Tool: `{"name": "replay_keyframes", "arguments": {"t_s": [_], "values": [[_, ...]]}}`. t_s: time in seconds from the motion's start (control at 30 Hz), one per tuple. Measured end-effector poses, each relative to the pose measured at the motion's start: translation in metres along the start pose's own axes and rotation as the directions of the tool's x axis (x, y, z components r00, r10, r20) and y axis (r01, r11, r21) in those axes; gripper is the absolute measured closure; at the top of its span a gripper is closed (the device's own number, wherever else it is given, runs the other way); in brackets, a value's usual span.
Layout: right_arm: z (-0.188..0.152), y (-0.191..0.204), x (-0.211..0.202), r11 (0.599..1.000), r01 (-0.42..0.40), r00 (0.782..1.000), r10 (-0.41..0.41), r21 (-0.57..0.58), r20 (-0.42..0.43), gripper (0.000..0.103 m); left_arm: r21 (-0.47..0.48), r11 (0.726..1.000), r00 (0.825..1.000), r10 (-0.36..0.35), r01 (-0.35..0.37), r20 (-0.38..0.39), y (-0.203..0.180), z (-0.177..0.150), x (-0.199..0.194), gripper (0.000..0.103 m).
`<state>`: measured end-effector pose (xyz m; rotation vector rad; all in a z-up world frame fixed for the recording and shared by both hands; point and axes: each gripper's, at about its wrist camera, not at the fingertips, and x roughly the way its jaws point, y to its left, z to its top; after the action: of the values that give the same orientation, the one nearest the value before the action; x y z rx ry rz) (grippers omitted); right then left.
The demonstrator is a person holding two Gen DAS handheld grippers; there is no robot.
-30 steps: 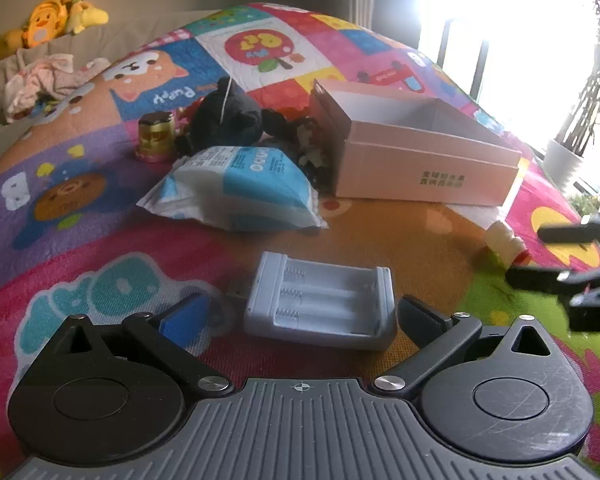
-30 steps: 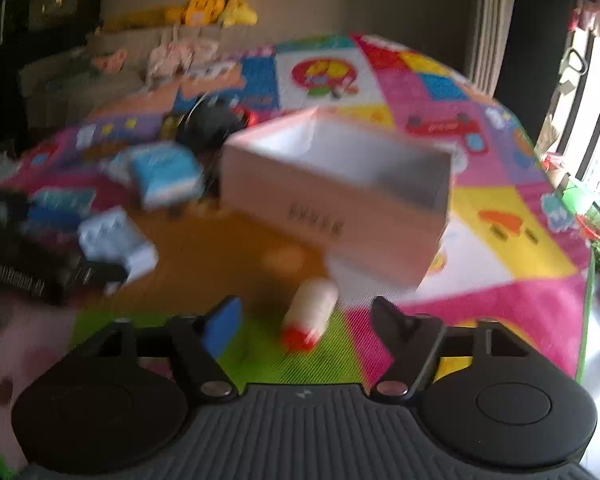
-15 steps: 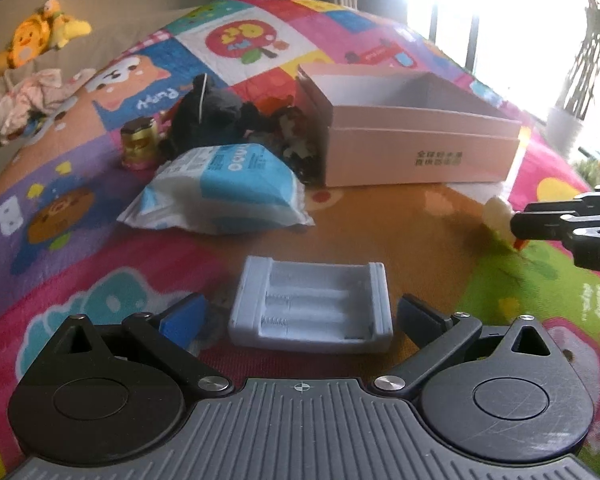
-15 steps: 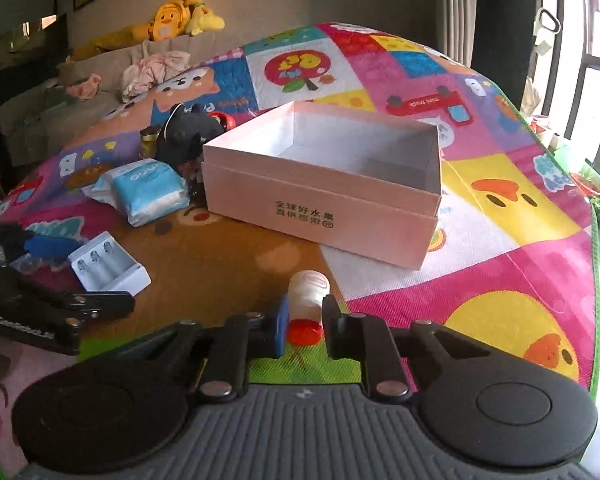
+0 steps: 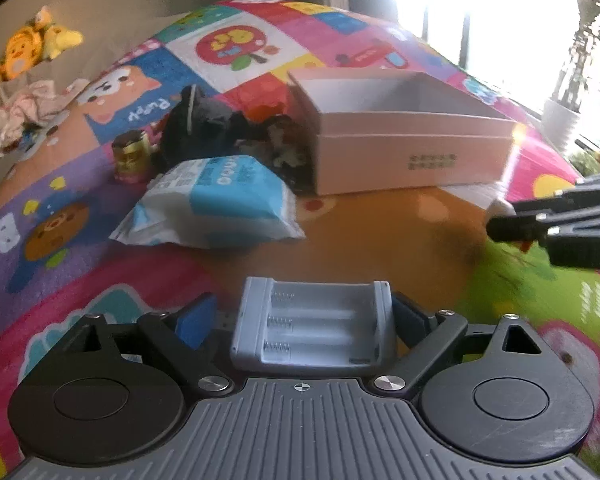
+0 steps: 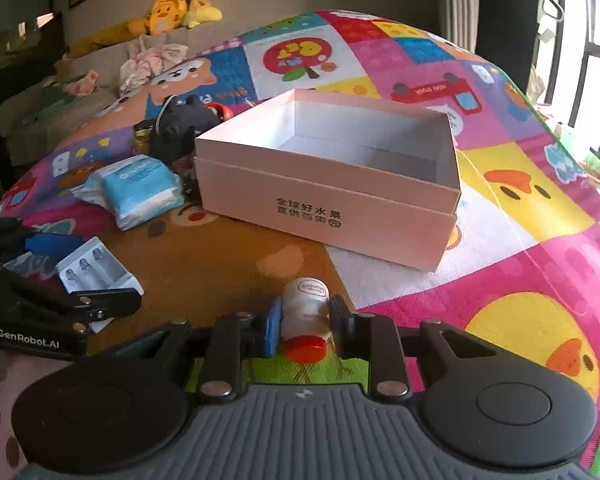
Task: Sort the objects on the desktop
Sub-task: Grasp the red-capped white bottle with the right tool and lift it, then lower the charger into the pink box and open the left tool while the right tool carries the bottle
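Observation:
My left gripper (image 5: 302, 316) is open around a grey battery charger (image 5: 312, 326) lying on the colourful mat; its fingers stand just off both ends. The charger also shows in the right wrist view (image 6: 96, 268). My right gripper (image 6: 304, 320) is shut on a small white bottle with a red cap (image 6: 305, 318), just above the mat. An open pink box (image 6: 332, 192) stands beyond it, empty inside; it also shows in the left wrist view (image 5: 404, 140). The right gripper shows at the right edge of the left wrist view (image 5: 560, 220).
A blue-and-white tissue pack (image 5: 216, 204), a black plush toy (image 5: 204, 124), a small gold jar (image 5: 130, 156) and dark small items lie left of the box. A sofa with plush toys (image 6: 172, 8) is at the back. A window and plant (image 5: 560, 116) are at right.
My right gripper has closed on the white bottle. My left gripper has moved forward so the charger sits between its fingers.

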<state>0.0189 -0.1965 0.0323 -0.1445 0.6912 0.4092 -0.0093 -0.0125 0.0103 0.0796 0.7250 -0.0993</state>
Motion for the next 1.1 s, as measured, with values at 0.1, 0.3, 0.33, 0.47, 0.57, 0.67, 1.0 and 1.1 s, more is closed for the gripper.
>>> {"name": "replay_keyframes", "arguments": {"t_s": [0.1,0.3,0.33,0.47,0.57,0.67,1.0,1.1], "values": [[0.007,-0.008,-0.028,0.997,-0.073,0.997,0.073,0.010,0.002,0.078,0.018,0.998,0.998,-0.053,0.052,0.045,-0.005,0.009,-0.022,0.008],[0.056,-0.034,-0.124,0.994,-0.113,0.951,0.109,-0.001,0.289,0.078,0.095,0.993,0.927,-0.102,0.072,0.361,-0.013,0.082,-0.074,0.008],[0.064,-0.039,-0.133,0.995,-0.098,0.941,0.092,0.002,0.327,0.078,0.114,0.991,0.914,-0.108,0.068,0.392,-0.017,0.093,-0.073,0.008],[0.087,-0.056,-0.134,0.999,-0.020,0.923,0.006,0.031,0.385,0.078,0.164,0.984,0.915,-0.130,0.071,0.382,-0.035,0.123,-0.041,0.008],[0.100,-0.066,-0.109,0.998,-0.020,0.938,-0.004,0.064,0.347,0.078,0.163,0.982,0.932,-0.143,0.092,0.334,-0.048,0.134,-0.003,0.008],[0.121,-0.074,-0.070,0.994,-0.032,0.958,0.001,0.102,0.287,0.078,0.148,0.982,0.948,-0.154,0.116,0.280,-0.058,0.148,0.038,0.008],[0.128,-0.088,0.011,0.977,-0.008,0.984,-0.030,0.213,0.176,0.065,0.141,0.986,0.965,-0.119,0.088,0.233,-0.009,0.089,0.012,0.000],[0.114,-0.073,0.009,0.985,0.005,0.984,-0.034,0.170,0.173,0.062,0.089,0.996,0.978,-0.015,-0.004,0.208,0.019,0.056,0.003,0.000]]}}
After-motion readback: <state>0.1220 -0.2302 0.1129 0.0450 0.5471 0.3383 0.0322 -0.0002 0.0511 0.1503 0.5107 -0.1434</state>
